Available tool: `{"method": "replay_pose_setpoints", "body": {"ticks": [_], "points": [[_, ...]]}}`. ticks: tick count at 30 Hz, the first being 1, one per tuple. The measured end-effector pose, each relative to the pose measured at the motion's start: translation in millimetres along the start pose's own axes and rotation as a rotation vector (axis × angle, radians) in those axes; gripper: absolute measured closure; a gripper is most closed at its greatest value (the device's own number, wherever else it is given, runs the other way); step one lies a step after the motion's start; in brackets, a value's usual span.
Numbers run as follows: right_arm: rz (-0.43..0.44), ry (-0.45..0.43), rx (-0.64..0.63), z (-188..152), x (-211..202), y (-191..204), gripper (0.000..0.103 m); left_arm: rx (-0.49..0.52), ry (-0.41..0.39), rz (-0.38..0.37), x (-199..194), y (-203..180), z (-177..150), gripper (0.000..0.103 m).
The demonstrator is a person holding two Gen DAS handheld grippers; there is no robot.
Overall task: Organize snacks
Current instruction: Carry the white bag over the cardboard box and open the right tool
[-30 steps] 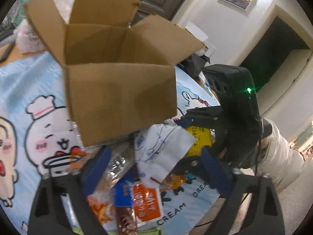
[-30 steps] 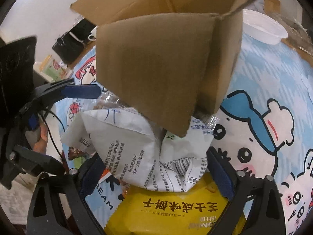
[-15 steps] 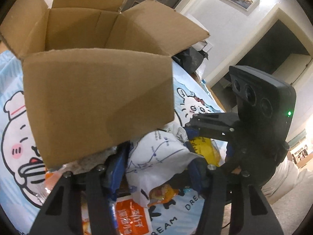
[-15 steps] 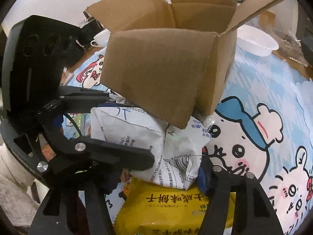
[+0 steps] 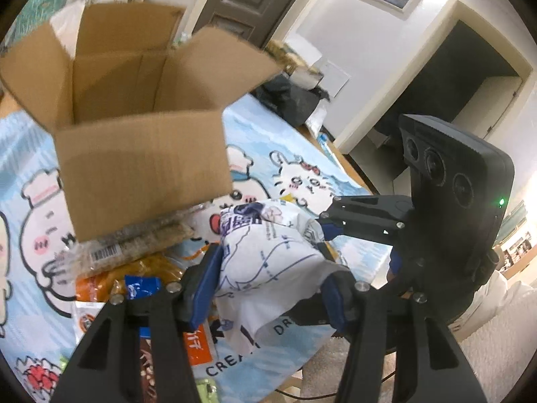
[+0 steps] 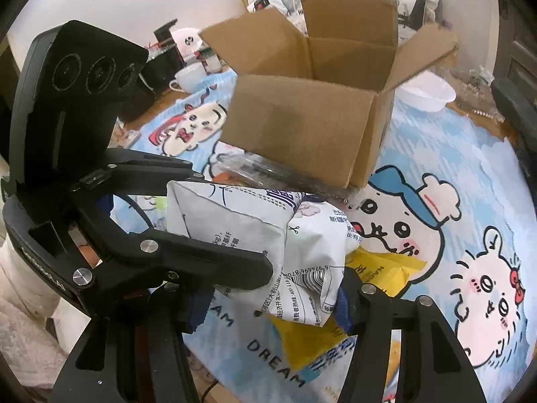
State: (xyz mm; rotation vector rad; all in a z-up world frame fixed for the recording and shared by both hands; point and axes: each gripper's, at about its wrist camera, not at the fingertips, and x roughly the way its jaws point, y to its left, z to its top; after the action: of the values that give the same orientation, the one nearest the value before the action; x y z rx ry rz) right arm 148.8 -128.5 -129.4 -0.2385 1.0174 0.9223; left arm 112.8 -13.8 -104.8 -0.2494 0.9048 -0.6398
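A white snack bag (image 5: pixel 268 262) (image 6: pixel 255 231) with blue print hangs lifted above the cartoon tablecloth (image 6: pixel 453 174). My left gripper (image 5: pixel 268 288) is shut on its one end, blue pads pressing both sides. My right gripper (image 6: pixel 268 299) is shut on the other end, near the barcode. Each gripper shows in the other's view, close alongside. Beyond the bag stands an open, empty cardboard box (image 5: pixel 141 161) (image 6: pixel 302 127), flaps up. A yellow snack bag (image 6: pixel 386 268) lies under the white one. A clear pack of bars (image 5: pixel 134 248) and orange packets (image 5: pixel 100 288) lie by the box.
A white bowl (image 6: pixel 426 94) sits behind the box to the right, a white mug (image 6: pixel 184 77) to the left. A dark bag (image 5: pixel 288 100) lies at the table's far side. The table edge (image 5: pixel 342 161) runs near the right gripper. A pale sleeve (image 6: pixel 20 302) shows at lower left.
Both grippers have closed from wide onto the white bag and risen with it. The box now looks lower and farther, its inside visible; the yellow bag stays uncovered on the cloth.
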Motion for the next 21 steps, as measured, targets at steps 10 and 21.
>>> {"method": "replay_pose_setpoints", "body": {"ticks": [10,21], "points": [[-0.038,-0.148,-0.062,45,-50,33,0.049,0.128,-0.092,0.072,-65,-22,59,0.051],[-0.059,-0.149,-0.048,168,-26,1,0.049,0.037,-0.045,0.120,-54,65,158,0.051]]}}
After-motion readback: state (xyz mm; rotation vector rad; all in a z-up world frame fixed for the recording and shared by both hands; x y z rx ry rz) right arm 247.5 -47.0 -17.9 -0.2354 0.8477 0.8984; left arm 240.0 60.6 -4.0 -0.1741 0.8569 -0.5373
